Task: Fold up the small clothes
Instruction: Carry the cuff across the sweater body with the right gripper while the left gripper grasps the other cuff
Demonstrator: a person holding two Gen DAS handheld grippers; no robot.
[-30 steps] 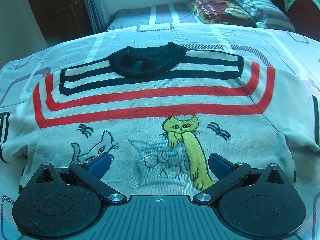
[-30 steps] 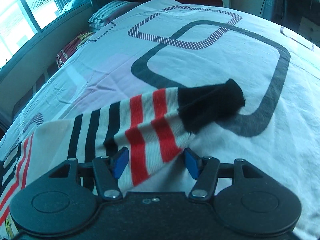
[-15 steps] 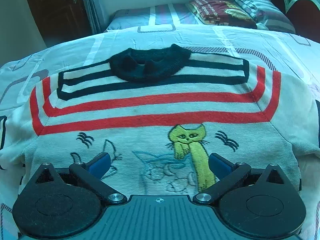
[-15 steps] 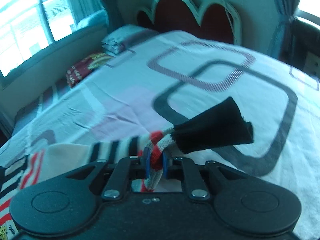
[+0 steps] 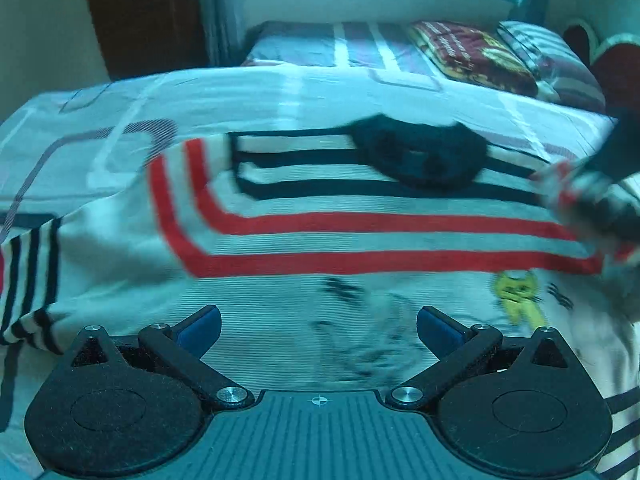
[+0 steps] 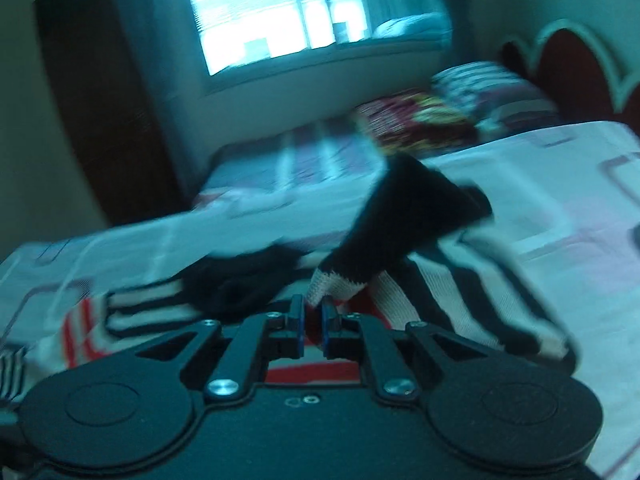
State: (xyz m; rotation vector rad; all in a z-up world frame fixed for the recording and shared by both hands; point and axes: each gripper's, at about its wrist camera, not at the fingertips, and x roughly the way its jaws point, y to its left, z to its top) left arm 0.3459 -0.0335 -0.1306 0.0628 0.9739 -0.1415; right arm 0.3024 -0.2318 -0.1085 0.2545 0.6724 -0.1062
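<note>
A small white sweater (image 5: pixel 320 240) with red and black stripes, a black collar (image 5: pixel 420 156) and cat pictures lies flat on the bed. My left gripper (image 5: pixel 318 326) is open and empty, low over the sweater's lower front. My right gripper (image 6: pixel 314 316) is shut on the striped sleeve (image 6: pixel 340 284) just behind its black cuff (image 6: pixel 404 220) and holds it lifted over the sweater's body. That sleeve and gripper show blurred at the right edge of the left wrist view (image 5: pixel 592 188). The other sleeve (image 5: pixel 28 280) lies spread at the left.
The bed sheet (image 5: pixel 120 100) has grey rounded-square patterns. A second bed with pillows (image 5: pixel 480 52) stands beyond. A window (image 6: pixel 304 12) and a dark wooden door (image 6: pixel 104 120) are behind. A red headboard (image 6: pixel 576 64) is at the right.
My right gripper has swung left with the sleeve, carrying it over the sweater's body. My left gripper has shifted left across the sweater and stayed open.
</note>
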